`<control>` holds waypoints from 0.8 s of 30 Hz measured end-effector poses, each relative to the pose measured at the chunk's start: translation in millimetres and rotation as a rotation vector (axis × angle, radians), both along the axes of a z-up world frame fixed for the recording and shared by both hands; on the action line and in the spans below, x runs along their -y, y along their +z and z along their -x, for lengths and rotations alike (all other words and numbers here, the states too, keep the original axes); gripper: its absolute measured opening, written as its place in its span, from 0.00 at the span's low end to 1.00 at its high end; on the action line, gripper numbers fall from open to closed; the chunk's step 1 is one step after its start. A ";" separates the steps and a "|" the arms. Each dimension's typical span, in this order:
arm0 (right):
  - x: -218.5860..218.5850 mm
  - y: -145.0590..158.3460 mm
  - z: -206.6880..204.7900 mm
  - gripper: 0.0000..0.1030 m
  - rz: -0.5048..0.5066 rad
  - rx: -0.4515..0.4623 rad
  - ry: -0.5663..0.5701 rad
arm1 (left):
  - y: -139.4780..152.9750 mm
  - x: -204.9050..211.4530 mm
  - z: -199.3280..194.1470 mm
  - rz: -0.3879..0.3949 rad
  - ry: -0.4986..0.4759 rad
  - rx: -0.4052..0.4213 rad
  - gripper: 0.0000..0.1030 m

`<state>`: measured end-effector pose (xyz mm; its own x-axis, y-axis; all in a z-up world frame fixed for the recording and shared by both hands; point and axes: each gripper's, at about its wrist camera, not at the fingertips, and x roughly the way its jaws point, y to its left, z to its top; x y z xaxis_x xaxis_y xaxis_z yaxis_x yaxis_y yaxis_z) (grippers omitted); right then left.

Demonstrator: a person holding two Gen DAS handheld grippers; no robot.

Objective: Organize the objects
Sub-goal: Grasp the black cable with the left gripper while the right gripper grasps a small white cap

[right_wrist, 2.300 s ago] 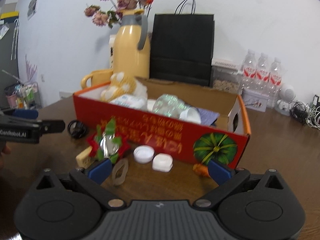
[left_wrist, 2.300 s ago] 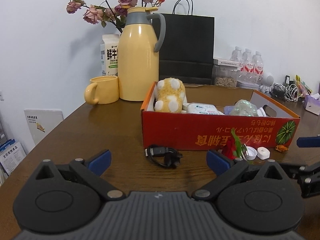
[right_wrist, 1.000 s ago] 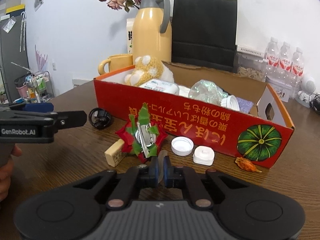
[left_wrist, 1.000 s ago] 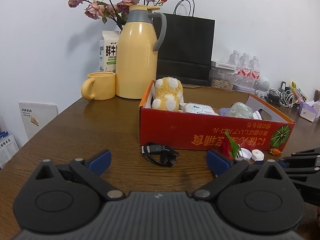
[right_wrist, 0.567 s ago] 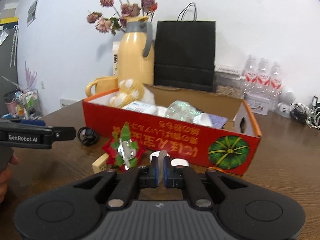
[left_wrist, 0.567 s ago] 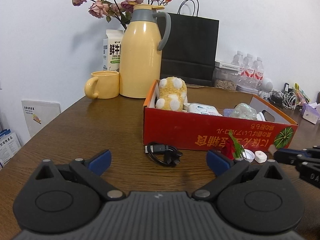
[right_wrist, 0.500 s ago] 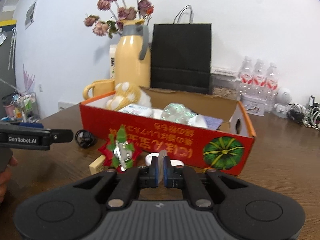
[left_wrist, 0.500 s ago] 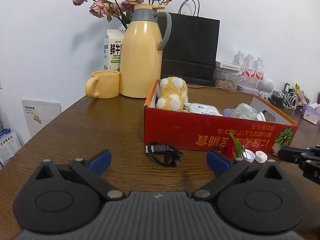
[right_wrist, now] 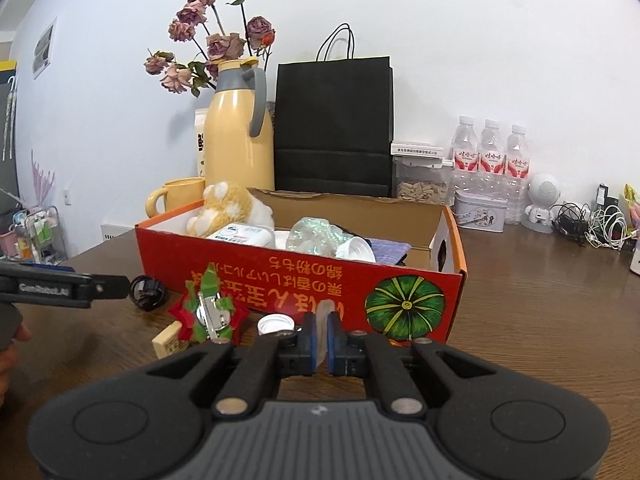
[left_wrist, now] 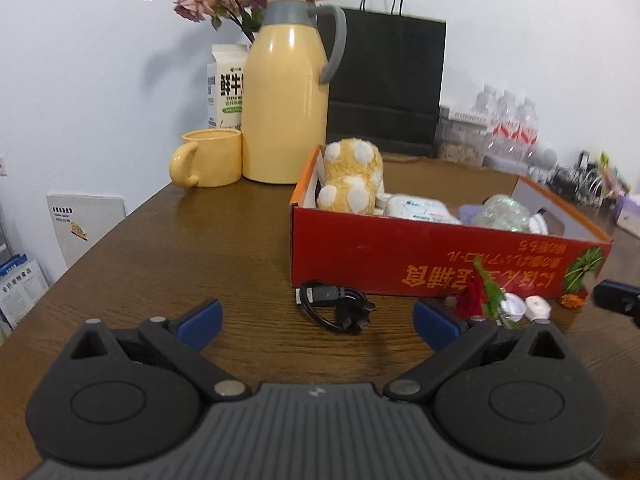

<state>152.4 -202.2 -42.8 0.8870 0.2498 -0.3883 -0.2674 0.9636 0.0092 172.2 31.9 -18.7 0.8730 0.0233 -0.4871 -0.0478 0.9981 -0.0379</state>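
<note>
On the wooden counter [left_wrist: 168, 248], at left, we are holding the left tool [left_wrist: 316, 318] with fingers wide apart facing a coiled black cable [left_wrist: 336, 310], likely our next pickup. At centre lies a red foil flower [right_wrist: 208, 314] and a white cap [right_wrist: 275, 323]. Farther right, our right tool [right_wrist: 320, 344] is pinching a thin flat piece [right_wrist: 325, 316] before the red box [right_wrist: 400, 292], probably to drop it inside.

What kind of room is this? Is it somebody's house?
Probably a home or small office corner: a wooden table against a white wall holds a yellow thermos jug, dried flowers and water bottles.
</note>
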 end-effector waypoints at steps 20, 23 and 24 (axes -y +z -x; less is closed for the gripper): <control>0.4 0.1 1.1 0.04 0.001 0.013 -0.003 | -15.6 15.4 -60.4 -0.068 0.049 -0.162 0.93; 0.4 0.1 1.3 0.04 0.001 0.013 -0.002 | -15.6 13.1 -60.6 -0.042 0.050 -0.166 0.72; 0.4 0.1 1.2 0.04 0.001 0.013 -0.003 | -14.8 12.6 -59.6 -0.039 0.051 -0.160 0.67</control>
<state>151.2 -202.6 -42.7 0.8926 0.2469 -0.3771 -0.2649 0.9643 0.0044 231.8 19.3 -33.5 0.7815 0.0875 -0.6178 -0.1012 0.9948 0.0129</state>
